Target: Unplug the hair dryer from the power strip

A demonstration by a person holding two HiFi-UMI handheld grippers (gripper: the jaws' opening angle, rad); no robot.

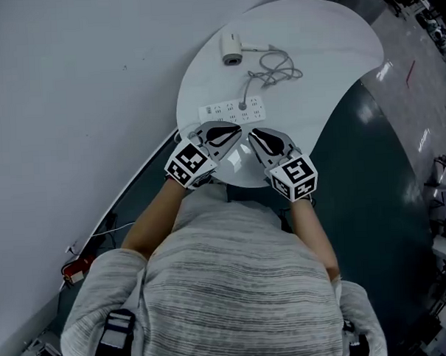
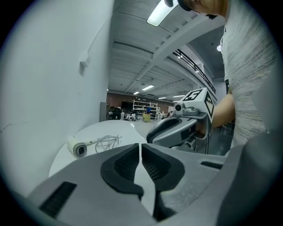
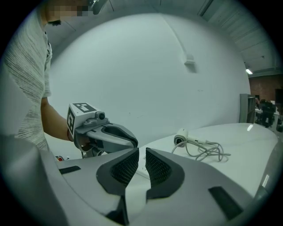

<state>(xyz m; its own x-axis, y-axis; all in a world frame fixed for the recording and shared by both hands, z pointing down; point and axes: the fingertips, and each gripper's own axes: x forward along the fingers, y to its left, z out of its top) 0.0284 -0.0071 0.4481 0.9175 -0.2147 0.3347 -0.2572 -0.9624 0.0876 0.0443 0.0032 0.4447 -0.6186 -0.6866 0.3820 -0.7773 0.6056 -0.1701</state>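
Left gripper hangs just on the person's side of the power strip, its jaws pressed together on nothing. The right gripper is beside it and equally near the strip, its jaws a narrow slit apart and likewise empty. Both point toward the strip, which suggests a shared job: one to pin the strip down, the other to pull. That pairing makes sense, since the strip lies loose on the white table and would probably slide if tugged alone.

The plug sits in a socket a little right of the strip's middle, so the task is not yet done. From it the grey cord runs beyond the strip in a slack tangle to the hair dryer, which lies on the strip's far side, well apart from both grippers.
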